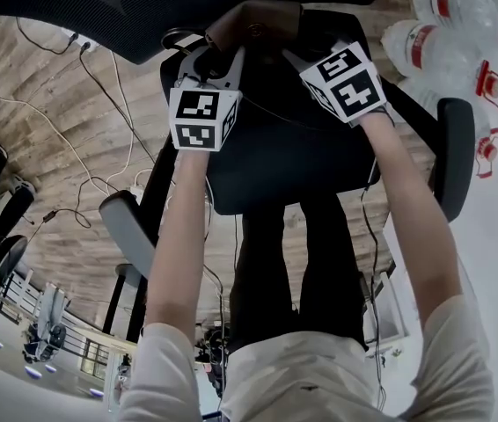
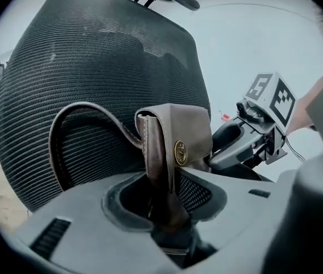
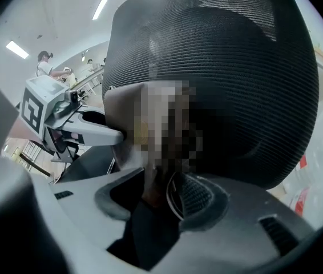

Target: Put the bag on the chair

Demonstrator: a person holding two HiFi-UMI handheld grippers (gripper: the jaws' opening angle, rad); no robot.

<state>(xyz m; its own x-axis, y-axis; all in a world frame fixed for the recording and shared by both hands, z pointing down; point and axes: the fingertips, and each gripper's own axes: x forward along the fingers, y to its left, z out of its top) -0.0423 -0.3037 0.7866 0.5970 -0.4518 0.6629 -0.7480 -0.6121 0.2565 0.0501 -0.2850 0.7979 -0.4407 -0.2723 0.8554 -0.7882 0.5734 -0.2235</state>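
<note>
Bag [image 1: 253, 23], brown leather, stands upright on the chair [image 1: 319, 170], at the rear of the dark seat and against the mesh back [image 2: 93, 67]. Bottles [image 1: 460, 33] lie on the wood floor [image 1: 47, 121] to the right. The left gripper [image 2: 164, 201] has its jaws apart, loose around the bag's flap. The right gripper [image 3: 156, 201] is spread wide, released, with the bag's other edge between its jaws. A strap [image 2: 64, 124] loops off the flap, which carries a brass stud [image 2: 180, 152].
</note>
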